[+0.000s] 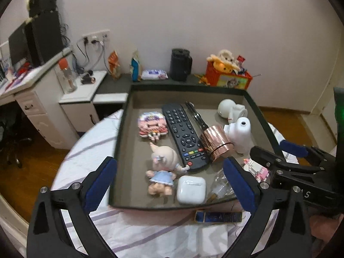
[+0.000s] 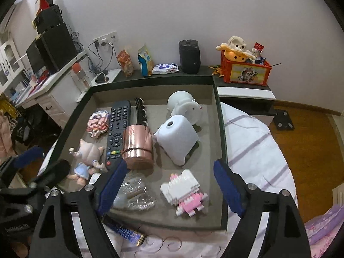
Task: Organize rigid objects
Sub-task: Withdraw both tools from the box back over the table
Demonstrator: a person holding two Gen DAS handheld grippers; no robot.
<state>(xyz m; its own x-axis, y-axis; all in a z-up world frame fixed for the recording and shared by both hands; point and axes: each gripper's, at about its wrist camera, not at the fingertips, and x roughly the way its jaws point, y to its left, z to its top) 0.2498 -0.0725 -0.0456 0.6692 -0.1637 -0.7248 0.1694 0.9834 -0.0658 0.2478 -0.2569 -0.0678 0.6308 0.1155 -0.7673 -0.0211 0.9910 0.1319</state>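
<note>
Jaws of the left gripper (image 1: 169,182) and right gripper (image 2: 169,191) stand spread, gripping nothing. Both hover over the shallow dark-rimmed grey tray (image 2: 219,116), which holds a black remote control (image 1: 183,135) beside a shiny copper cylinder (image 2: 137,148).

All places are taken from the remote (image 1: 184,135), which lies lengthwise in the tray (image 1: 122,129). Left of it lies a badge (image 1: 151,126), with a doll (image 1: 162,169) nearer the front. Right of it, touching, a can (image 1: 216,143) — beyond that a dispenser (image 1: 241,136). Before it, an earbud case (image 1: 191,189); far right, a brick figure (image 2: 186,190).
</note>
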